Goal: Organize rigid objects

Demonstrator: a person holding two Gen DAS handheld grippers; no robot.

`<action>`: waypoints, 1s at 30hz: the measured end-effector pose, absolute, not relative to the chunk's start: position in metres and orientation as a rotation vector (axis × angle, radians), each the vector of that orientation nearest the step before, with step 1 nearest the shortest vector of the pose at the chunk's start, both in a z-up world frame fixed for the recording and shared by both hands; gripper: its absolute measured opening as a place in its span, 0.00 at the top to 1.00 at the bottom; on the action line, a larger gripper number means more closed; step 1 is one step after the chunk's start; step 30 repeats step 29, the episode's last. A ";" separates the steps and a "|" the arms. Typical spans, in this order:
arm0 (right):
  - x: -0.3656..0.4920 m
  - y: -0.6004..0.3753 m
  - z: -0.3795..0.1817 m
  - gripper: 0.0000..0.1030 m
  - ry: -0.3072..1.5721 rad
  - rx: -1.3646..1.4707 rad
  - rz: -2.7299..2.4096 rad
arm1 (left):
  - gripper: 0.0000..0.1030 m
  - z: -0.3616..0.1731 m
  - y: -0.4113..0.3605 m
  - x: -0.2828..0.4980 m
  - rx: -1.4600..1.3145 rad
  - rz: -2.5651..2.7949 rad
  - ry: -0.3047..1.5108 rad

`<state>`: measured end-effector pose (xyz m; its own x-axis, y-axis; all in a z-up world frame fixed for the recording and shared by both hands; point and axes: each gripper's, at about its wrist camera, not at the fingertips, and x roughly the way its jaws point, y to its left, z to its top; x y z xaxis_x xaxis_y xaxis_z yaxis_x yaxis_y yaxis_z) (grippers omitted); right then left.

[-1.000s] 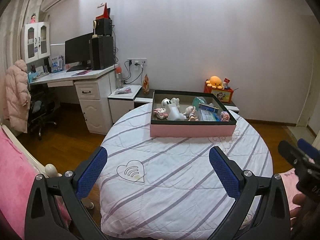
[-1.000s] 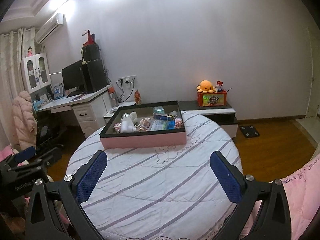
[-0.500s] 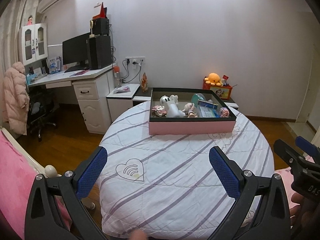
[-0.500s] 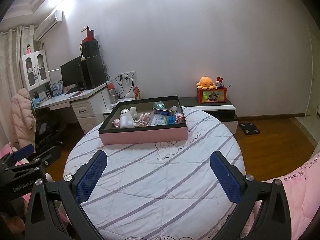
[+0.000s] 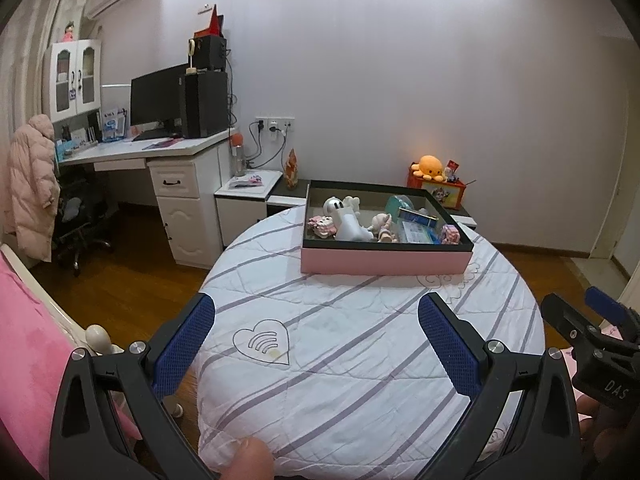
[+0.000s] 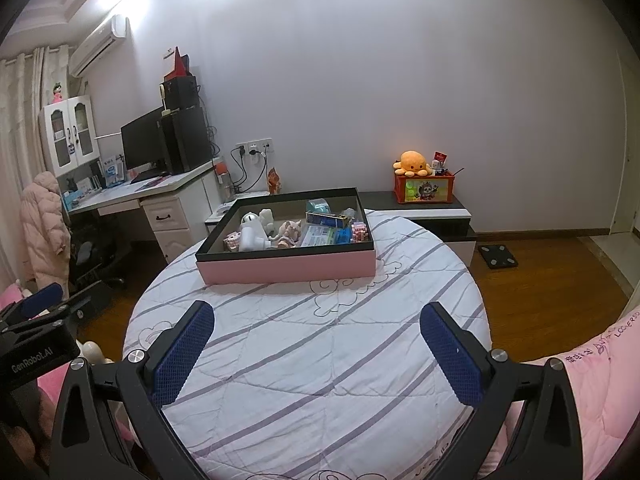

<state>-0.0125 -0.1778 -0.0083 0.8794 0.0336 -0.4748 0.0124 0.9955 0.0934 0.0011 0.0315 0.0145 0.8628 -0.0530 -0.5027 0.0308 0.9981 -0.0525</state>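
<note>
A shallow pink box with a black rim point(image 5: 384, 263) point(image 6: 288, 270) sits at the far side of a round table under a white striped quilt point(image 5: 360, 360) point(image 6: 320, 360). In it lie a white dog figure point(image 5: 347, 222) point(image 6: 251, 236), a small doll point(image 5: 382, 226) point(image 6: 289, 233), a blue box point(image 5: 418, 215) point(image 6: 326, 219), pink cubes point(image 5: 449, 235) point(image 6: 359, 232) and other small items. My left gripper point(image 5: 316, 340) is open and empty over the near table. My right gripper point(image 6: 316, 344) is open and empty too; it also shows in the left wrist view point(image 5: 592, 328).
A white desk with a monitor and speakers point(image 5: 160, 120) stands at the left, with a chair and a pink coat point(image 5: 30, 184). A low cabinet holds a red box and an orange plush point(image 6: 416, 178). A scale point(image 6: 498, 256) lies on the wooden floor. Pink bedding point(image 6: 600, 380) is at the right.
Both grippers have moved a little; the box sits slightly higher and farther in each view. A fingertip now shows at the bottom of the left wrist view. Both grippers stay open.
</note>
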 end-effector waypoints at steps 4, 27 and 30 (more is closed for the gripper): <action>-0.012 -0.178 -0.009 0.00 0.500 0.094 0.011 | 0.00 0.013 0.030 0.004 -0.021 -0.019 0.535; -0.009 -0.178 -0.010 0.00 0.516 0.101 0.017 | 0.00 0.007 0.030 0.007 -0.049 -0.119 0.583; -0.009 -0.179 -0.010 0.00 0.520 0.103 0.015 | 0.00 0.010 0.030 0.004 -0.050 -0.125 0.570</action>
